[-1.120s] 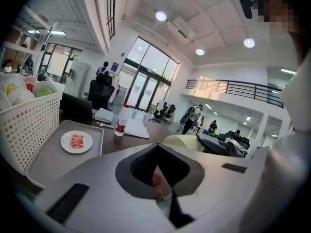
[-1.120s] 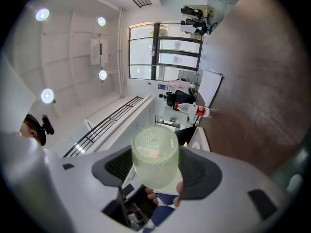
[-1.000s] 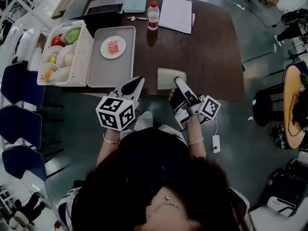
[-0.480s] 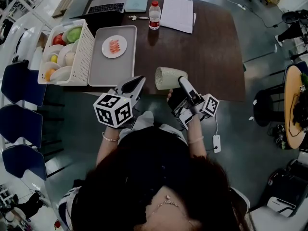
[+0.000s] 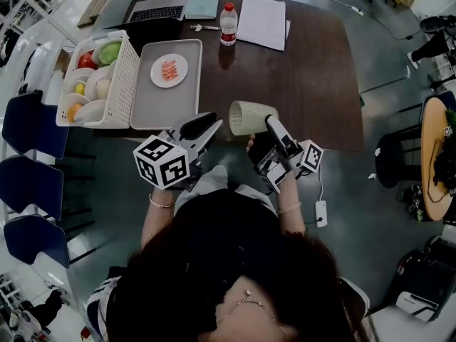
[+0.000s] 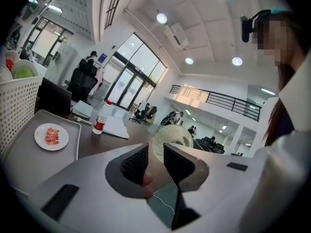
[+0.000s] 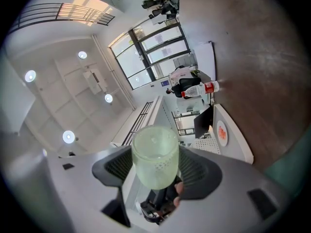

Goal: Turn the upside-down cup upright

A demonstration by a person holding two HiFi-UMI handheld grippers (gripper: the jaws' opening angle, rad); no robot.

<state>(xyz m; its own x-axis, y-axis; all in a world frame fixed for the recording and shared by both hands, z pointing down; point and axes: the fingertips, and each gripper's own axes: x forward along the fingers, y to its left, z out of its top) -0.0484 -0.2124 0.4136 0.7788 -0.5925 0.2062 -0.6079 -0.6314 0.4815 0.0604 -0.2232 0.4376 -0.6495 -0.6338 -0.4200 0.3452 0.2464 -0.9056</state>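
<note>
The pale green textured cup (image 5: 249, 117) hangs over the near edge of the brown table (image 5: 313, 70), tipped on its side with its mouth to the left. My right gripper (image 5: 268, 122) is shut on it; in the right gripper view the cup (image 7: 154, 155) fills the gap of the right gripper (image 7: 154, 166), both pads against its wall. My left gripper (image 5: 212, 125) hovers just left of the cup, apart from it. Its jaws have just been opening. In the left gripper view the left gripper (image 6: 155, 152) shows a narrow empty gap, with the cup (image 6: 174, 137) beyond.
A grey tray (image 5: 153, 98) with a small plate of food (image 5: 169, 70) lies at the left. Beside it stands a white basket (image 5: 122, 77) of bowls and fruit. A bottle (image 5: 227, 23), papers (image 5: 261, 20) and a laptop (image 5: 153, 11) sit at the far edge. Blue chairs (image 5: 28, 127) line the left.
The right gripper has lifted the cup off the table and tipped it from upside down onto its side. The left gripper's jaws have parted slightly.
</note>
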